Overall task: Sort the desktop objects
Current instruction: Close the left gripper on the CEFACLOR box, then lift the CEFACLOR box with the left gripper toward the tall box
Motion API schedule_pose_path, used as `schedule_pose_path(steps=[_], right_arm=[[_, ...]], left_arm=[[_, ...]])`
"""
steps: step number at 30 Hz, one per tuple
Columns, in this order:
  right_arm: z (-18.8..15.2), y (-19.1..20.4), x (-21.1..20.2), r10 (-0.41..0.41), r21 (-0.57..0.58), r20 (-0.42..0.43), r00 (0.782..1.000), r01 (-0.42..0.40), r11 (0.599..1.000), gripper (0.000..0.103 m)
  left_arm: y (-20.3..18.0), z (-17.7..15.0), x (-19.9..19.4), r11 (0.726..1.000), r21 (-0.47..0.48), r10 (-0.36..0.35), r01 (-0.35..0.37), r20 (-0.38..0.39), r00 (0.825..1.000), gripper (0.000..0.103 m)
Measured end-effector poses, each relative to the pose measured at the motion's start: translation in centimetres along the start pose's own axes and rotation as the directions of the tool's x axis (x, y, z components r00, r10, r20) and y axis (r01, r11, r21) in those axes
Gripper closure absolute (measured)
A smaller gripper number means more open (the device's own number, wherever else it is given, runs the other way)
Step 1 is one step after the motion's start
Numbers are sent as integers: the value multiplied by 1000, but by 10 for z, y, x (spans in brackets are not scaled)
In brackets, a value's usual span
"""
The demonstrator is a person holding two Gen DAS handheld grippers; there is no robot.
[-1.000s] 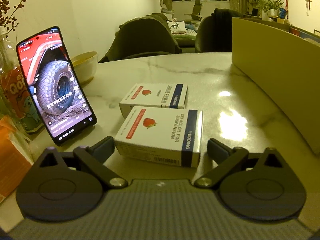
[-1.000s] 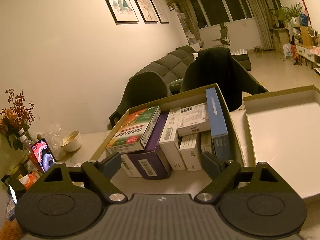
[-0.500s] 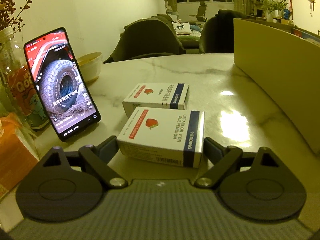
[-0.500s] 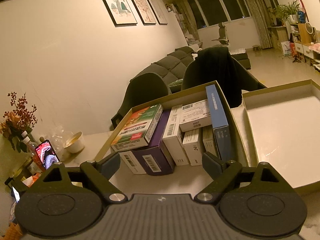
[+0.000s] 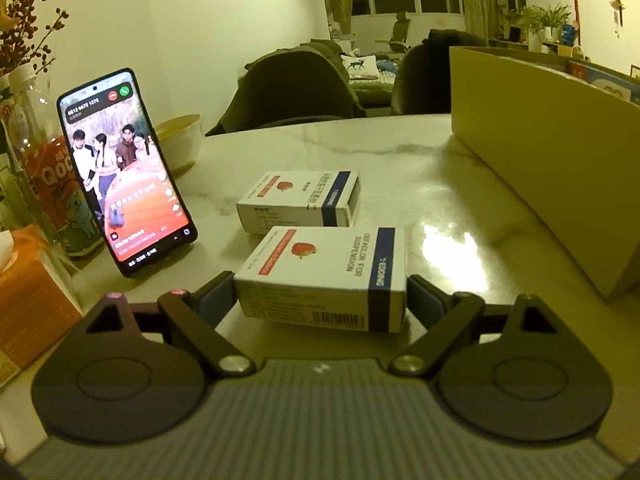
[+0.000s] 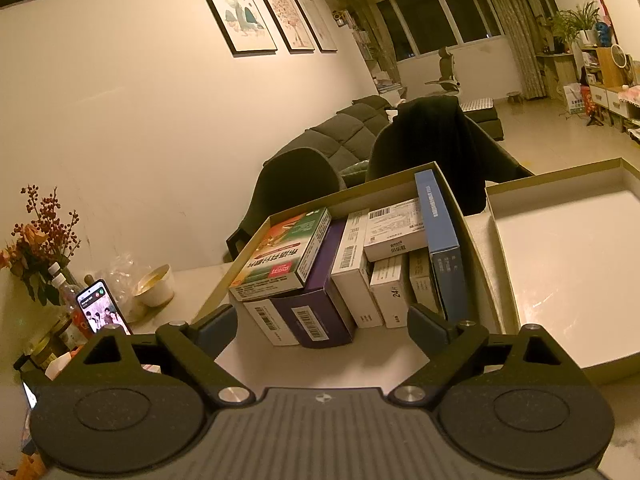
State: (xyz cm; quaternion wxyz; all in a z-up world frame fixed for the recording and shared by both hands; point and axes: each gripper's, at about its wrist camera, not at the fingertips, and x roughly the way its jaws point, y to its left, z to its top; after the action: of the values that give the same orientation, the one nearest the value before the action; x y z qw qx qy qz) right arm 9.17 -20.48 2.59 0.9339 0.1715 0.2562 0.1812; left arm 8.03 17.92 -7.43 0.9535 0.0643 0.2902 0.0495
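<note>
Boxes are partly sorted: two small ones, the near box and the far box, lie out on the bench, while many stand packed in the tray. The left gripper has its jaws closed in around the near box, likely just touching it, and the right gripper hangs over the tray, jaws apart and opening wider, holding nothing. A phone, a bowl, chairs and a sofa fill the dim room.

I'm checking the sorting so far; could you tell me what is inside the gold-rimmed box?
The gold-rimmed box holds upright medicine cartons, a green carton lying on top and a blue one at the right; lower layers are hidden.
</note>
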Motion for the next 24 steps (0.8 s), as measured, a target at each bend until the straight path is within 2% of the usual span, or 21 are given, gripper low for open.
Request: schedule_pose_path(steps=[5,15,24], right_arm=[[0,2,-1,11,1,1,1000,-11,1000,10],[-3,16,-2,60,-17,-23,998,-60,998,10],[-7,25,-4,94,-24,-41,995,-95,995,10]], left_arm=[[-4,-2,-9,1000,2,-17,17,19,1000,13],[-22,-7,-27,990,96,-105,101,36,994,13],[-26,-7,-47,985,97,-149,141,77,986,13]])
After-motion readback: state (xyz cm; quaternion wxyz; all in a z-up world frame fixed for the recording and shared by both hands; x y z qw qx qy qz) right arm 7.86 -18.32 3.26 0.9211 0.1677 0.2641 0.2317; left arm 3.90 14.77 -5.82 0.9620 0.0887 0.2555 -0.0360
